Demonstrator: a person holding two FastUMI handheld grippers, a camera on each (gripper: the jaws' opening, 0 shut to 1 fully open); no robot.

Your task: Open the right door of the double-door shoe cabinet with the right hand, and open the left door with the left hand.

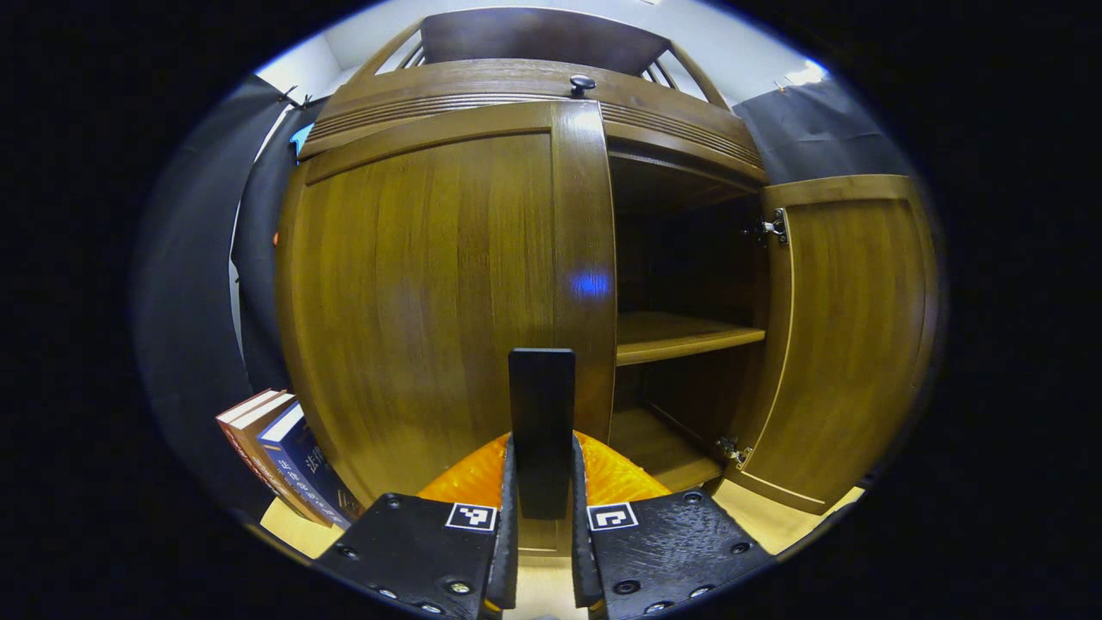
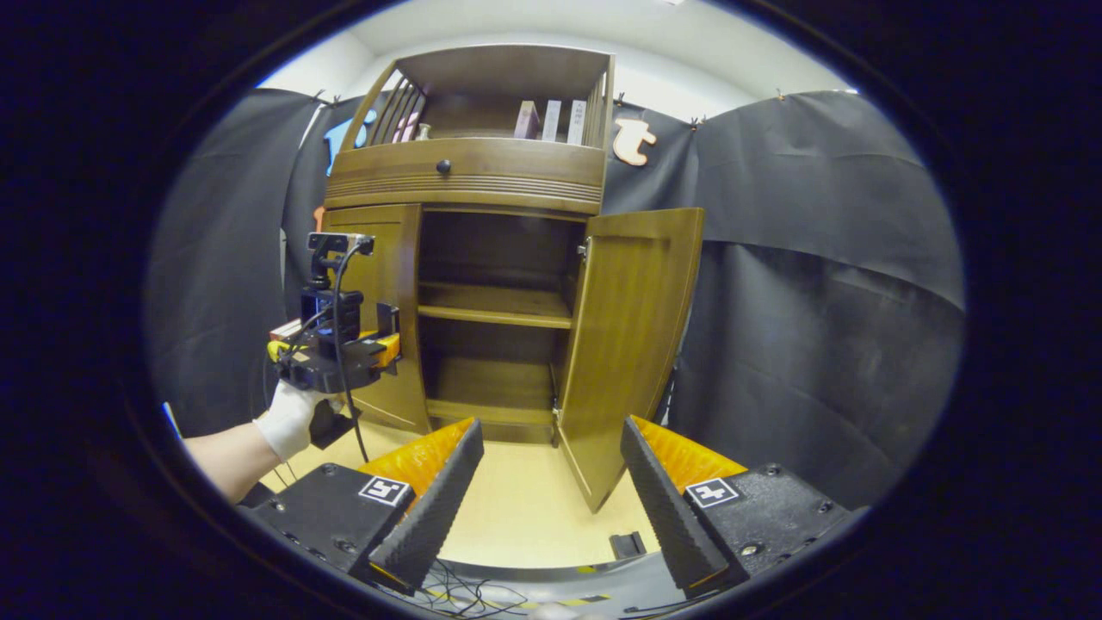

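Left gripper (image 1: 542,517) has its two fingers pressed on a dark upright handle (image 1: 541,405) that stands at the inner edge of the left door (image 1: 430,293); both fingers touch its sides, so I judge the hold is firm. I also see this gripper from the right gripper view, held by a gloved hand (image 2: 293,422) just in front of that door.

Right gripper (image 2: 547,482) is wide open and holds nothing. It hangs back from the cabinet (image 2: 482,172), over the pale floor (image 2: 525,508).

Right door (image 2: 633,344) already stands swung out, and the shelf (image 2: 495,306) inside is visible. Left door looks closed or almost closed, so I think this half of the task is not yet done.

About handling: the door is a stiff wooden panel on metal hinges (image 1: 770,228). I expect it is moderately heavy but turns easily. It will move on an arc around its outer edge, so I would pull the handle toward me and let the gripper follow the curve to the left. A straight pull may make the fingers slide off the smooth handle.
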